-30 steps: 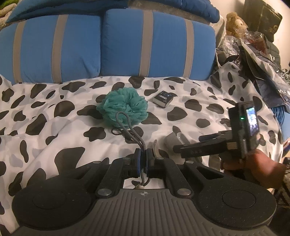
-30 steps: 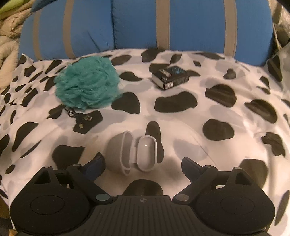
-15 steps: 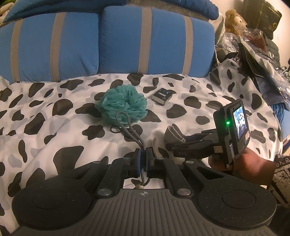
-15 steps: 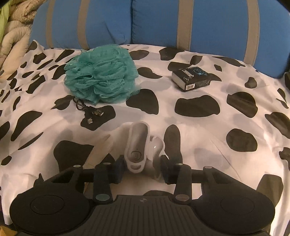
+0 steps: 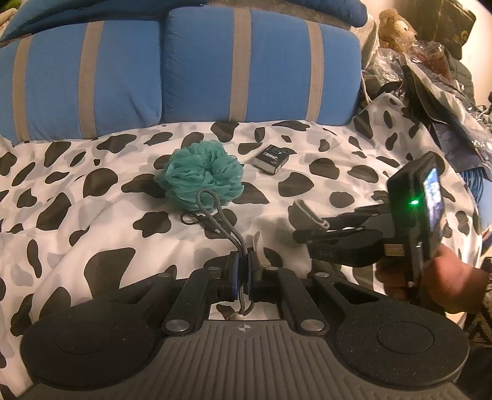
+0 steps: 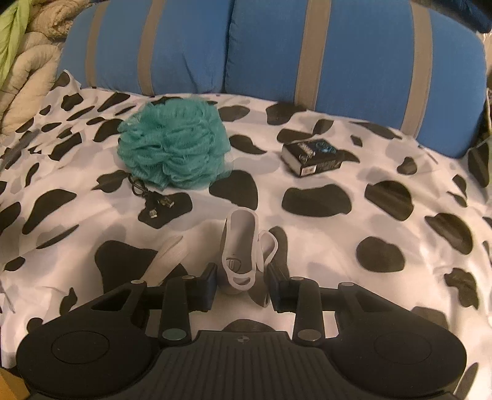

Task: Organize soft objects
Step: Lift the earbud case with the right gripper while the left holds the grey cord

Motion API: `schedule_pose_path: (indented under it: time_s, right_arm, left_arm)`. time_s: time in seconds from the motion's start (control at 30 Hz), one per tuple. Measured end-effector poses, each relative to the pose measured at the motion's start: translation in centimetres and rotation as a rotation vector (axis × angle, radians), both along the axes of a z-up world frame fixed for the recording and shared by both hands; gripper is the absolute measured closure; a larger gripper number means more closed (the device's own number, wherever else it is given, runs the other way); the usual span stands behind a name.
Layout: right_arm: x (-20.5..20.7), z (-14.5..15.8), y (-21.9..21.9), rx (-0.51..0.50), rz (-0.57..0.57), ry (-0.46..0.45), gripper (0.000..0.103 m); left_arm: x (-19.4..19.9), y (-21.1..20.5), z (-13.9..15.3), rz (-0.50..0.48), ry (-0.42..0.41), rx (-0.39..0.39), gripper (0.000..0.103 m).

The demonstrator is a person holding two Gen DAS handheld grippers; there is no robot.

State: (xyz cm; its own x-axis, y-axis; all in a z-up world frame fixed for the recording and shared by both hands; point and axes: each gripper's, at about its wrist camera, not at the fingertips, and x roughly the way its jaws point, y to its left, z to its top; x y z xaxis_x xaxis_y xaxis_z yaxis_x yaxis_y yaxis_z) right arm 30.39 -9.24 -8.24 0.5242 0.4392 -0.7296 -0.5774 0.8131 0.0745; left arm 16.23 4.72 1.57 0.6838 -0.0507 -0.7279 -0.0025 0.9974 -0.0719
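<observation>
Bedcover (image 6: 384,246) white with irregular black and pale grey patches, cow-hide fashion. Two pillows (image 6: 353,52) bright blue with vertical grey-taupe stripes. Bath pouf (image 6: 173,144) teal-green. Braided cord (image 5: 221,221) grey; small coiled cable (image 6: 150,200) black with metallic plugs. Silicone case (image 6: 241,246) pale grey-white. Small box (image 6: 312,158) black, with blue and white print on top. Gripper fingers (image 5: 235,274) black with blue pads. Quilt (image 6: 27,64) beige at far left; plush toy (image 5: 395,27) brown
</observation>
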Motion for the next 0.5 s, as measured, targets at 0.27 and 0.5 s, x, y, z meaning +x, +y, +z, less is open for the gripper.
schedule_pose_path:
  time_s: [0.27, 0.5]
  right_arm:
    - [-2.3, 3.2, -2.1, 0.015, -0.002, -0.053, 0.066]
    - [-4.9, 5.3, -3.7, 0.026, -0.003, -0.068, 0.066]
  left_arm:
    - [0.2, -1.1, -0.3, -0.018, 0.004, 0.013, 0.097]
    - [-0.4, -1.7, -0.5, -0.031, 0.012, 0.014, 0.097]
